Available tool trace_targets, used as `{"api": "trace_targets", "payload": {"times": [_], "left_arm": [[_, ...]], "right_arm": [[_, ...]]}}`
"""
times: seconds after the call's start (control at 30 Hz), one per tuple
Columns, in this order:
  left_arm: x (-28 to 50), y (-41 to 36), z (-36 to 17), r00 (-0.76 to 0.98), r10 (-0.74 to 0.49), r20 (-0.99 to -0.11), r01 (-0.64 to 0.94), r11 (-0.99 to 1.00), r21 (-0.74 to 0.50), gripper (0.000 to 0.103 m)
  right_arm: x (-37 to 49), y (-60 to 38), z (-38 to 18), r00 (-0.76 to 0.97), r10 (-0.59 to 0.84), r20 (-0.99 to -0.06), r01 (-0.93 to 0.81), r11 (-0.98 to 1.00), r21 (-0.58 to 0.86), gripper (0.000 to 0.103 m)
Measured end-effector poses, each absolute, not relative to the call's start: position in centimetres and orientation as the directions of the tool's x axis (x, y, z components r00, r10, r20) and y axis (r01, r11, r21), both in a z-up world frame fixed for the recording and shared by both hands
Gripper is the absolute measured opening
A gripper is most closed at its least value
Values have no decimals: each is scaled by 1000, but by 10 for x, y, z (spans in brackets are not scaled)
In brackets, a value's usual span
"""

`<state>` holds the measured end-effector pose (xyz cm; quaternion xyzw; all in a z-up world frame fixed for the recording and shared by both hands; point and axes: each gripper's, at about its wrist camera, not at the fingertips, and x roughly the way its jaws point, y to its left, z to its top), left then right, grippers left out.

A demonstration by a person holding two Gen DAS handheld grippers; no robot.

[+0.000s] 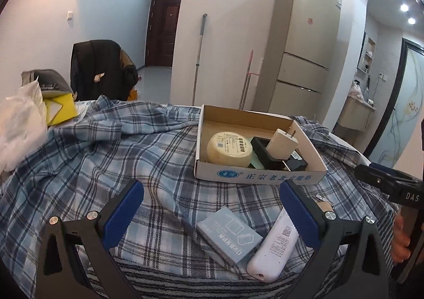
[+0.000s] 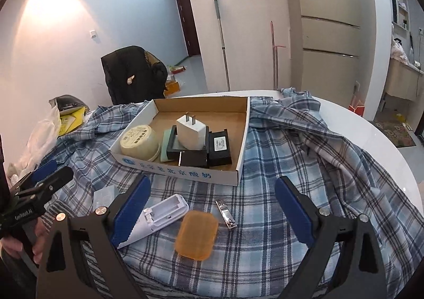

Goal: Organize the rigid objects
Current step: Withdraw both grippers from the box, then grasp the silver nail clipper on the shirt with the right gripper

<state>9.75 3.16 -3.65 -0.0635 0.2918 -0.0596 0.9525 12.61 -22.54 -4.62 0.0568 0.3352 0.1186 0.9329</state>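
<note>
Claws were both seen spread apart and empty over the plaid-covered desk [image 2: 352, 124]. Between the fingers of the right claw [image 2: 212, 209] lay a pad [image 2: 196, 236] and a clipper [image 2: 225, 213], with a remote [image 2: 161, 213] by its left finger; beyond stood the box [image 2: 185, 170], partly filled. Before the left claw [image 1: 212, 209] lay a card box [image 1: 229, 234]. A grasp could probably be spoiled by loose cloth being pinched with the thin pad, or by the clipper being knocked aside.
</note>
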Motion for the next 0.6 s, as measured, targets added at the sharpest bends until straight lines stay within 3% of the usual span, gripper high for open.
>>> {"api": "trace_targets", "payload": {"times": [0.1,0.23,0.27,0.4,0.47,0.6], "left_arm": [[96,30,-36,826,-151,-542,86,986,-144,103],[93,23,-33,834,-157,-529,115,987,-112,103],[93,22,-34,833,-158,-530,118,987,-110,103],[95,24,-36,826,-156,-541,108,987,-120,103],[94,24,-36,828,-156,-538,109,987,-119,103],[92,20,-36,827,-161,-539,124,987,-103,103]], "right_arm": [[130,-223,-51,723,260,-640,-194,966,173,79],[145,-220,-69,648,267,-713,-193,964,185,39],[149,-220,-74,628,272,-729,-194,962,192,33],[164,-220,-96,571,204,-795,-170,977,129,30],[169,-223,-104,532,229,-815,-163,972,167,26],[170,-230,-108,511,266,-817,-156,964,216,26]]}}
